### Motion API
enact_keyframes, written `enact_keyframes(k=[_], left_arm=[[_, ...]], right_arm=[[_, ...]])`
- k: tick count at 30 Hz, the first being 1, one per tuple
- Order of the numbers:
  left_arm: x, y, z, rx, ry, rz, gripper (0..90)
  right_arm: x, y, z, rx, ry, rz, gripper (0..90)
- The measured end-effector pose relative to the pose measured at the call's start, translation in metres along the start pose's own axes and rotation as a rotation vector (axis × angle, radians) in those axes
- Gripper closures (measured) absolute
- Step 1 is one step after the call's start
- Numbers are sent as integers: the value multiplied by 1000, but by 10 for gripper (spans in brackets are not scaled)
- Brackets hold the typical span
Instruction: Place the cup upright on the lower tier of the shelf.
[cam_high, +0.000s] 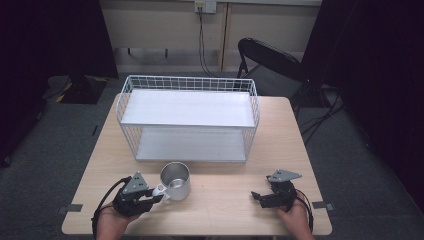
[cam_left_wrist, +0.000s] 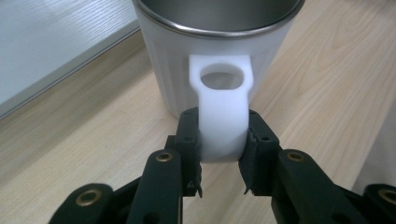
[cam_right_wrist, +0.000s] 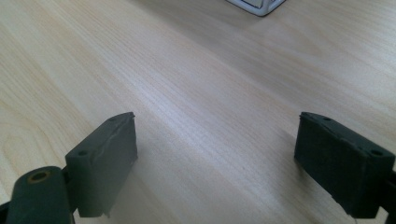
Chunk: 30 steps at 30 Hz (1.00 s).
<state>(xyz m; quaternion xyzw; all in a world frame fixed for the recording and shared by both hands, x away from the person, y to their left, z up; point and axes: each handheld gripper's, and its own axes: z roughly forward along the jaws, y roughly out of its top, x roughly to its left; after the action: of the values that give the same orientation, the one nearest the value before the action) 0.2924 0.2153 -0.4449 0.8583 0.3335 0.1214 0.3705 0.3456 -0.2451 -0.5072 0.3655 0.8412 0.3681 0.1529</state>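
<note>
A white mug (cam_high: 176, 180) with a steel rim and lining stands upright on the wooden table (cam_high: 225, 200), just in front of the wire rack. Its white handle (cam_left_wrist: 223, 116) points toward the person's left hand. My left gripper (cam_high: 156, 196) is shut on that handle, one black jaw on each side (cam_left_wrist: 223, 149). My right gripper (cam_high: 256, 196) rests low over the table near the front right, open, with nothing between its fingers (cam_right_wrist: 217, 158).
A white two-level wire rack (cam_high: 189, 117) with flat shelves fills the back half of the table; its corner (cam_right_wrist: 259, 5) shows in the right gripper view. A black folding chair (cam_high: 272, 62) stands behind the table's right corner. Bare wood lies between the two grippers.
</note>
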Motion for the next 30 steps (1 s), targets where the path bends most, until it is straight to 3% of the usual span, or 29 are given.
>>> enact_keyframes(k=[3, 14, 16, 21, 30], left_arm=[[0, 0, 0, 6, 0, 4, 713], [1, 7, 0, -12, -4, -41, 647], [0, 9, 3, 0, -8, -40, 698], [-2, 12, 3, 19, -8, -14, 715], [-1, 12, 0, -21, -11, 1, 718]], right_arm=[[0, 0, 0, 0, 0, 0, 123], [0, 0, 0, 0, -1, 0, 123], [0, 0, 0, 0, 0, 0, 123], [0, 0, 0, 0, 0, 0, 123], [0, 0, 0, 0, 0, 0, 123]])
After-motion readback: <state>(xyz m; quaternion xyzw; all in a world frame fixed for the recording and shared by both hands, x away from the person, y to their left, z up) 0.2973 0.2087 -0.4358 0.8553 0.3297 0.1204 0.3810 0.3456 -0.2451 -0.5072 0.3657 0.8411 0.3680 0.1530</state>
